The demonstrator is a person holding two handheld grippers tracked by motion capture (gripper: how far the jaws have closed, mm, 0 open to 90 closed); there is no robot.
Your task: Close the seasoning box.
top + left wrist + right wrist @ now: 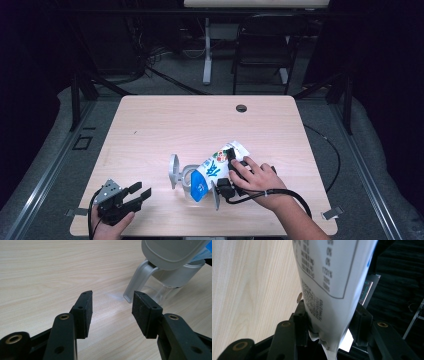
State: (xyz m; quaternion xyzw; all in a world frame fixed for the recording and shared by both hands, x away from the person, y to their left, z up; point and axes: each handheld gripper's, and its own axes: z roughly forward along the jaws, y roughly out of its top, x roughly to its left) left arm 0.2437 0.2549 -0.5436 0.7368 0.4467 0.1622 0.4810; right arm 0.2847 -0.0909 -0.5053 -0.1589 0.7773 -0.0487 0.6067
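Observation:
A white and blue carton (214, 169) hangs tilted, its blue end low over the mouth of a clear jug (186, 179) with a grey handle (173, 170). My right gripper (228, 173) is shut on the carton, and in the right gripper view both pads press its printed white sides (329, 277) with the jaws (329, 325) around it. My left gripper (141, 190) rests at the table's front left, open and holding nothing. In the left gripper view its jaws (112, 312) point at the jug's handle (140, 280) and raised grey lid (172, 250).
The light wooden table (200, 120) has a round cable hole (241, 108) near its far edge. A black cable (332, 155) runs off the right side. Beyond the table stand a dark chair (262, 50) and a white desk leg (207, 55).

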